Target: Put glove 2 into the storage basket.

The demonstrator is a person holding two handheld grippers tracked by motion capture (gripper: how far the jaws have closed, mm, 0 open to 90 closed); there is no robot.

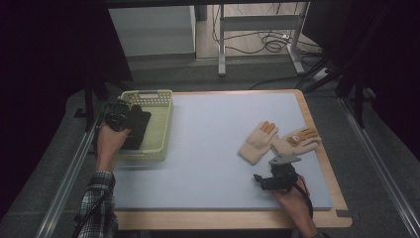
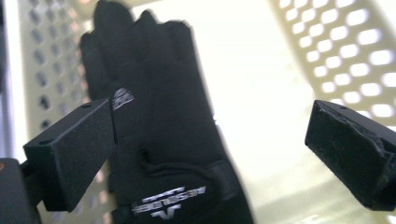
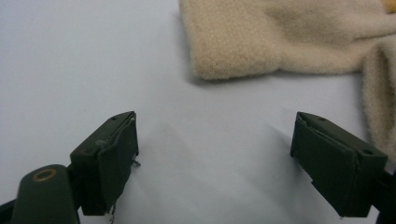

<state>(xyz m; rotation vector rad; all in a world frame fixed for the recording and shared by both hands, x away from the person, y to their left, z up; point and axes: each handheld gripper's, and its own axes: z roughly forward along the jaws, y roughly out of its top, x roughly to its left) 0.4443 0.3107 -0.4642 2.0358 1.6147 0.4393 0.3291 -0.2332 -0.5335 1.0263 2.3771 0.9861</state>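
1. Surface: pale blue-grey mat (image 1: 213,148) on a wood-edged table (image 1: 341,198), centre of the high view; grey floor around it, dark surroundings at left and right edges.
2. Background, top of the high view: metal table legs (image 1: 221,44) and loose cables (image 1: 267,42) on the floor beyond the table; a white panel (image 1: 151,29) at upper left.
3. Basket (image 1: 161,126): pale yellow-green plastic, perforated walls, at the left edge of the mat. Perforations also show in the left gripper view (image 2: 345,51).
4. Black glove (image 1: 138,126): lies inside the basket, against its left side. In the left gripper view (image 2: 163,140) it spreads across the basket floor, fingers toward the top of the frame, silver lettering on the cuff strap.
5. Left gripper (image 1: 119,119): held in the left hand (image 1: 110,141) over the basket's left rim; plaid sleeve (image 1: 96,203) at lower left. Jaws stand wide apart (image 2: 208,149), holding nothing; the left-hand jaw overlaps the glove's edge in the frame, whether touching cannot be told.
6. Cream gloves, orange fingertips: one (image 1: 257,141) at right of centre, another (image 1: 297,141) just beside it to the right, cuffs touching or overlapping. The right gripper view shows one cuff (image 3: 261,42) at top of frame.
7. Right gripper (image 1: 265,182): held in the right hand (image 1: 292,198) at lower right, grey plate on top, near the cream gloves and below them in the frame. Jaws spread wide (image 3: 215,154) over bare mat, empty, clear of the cuff.
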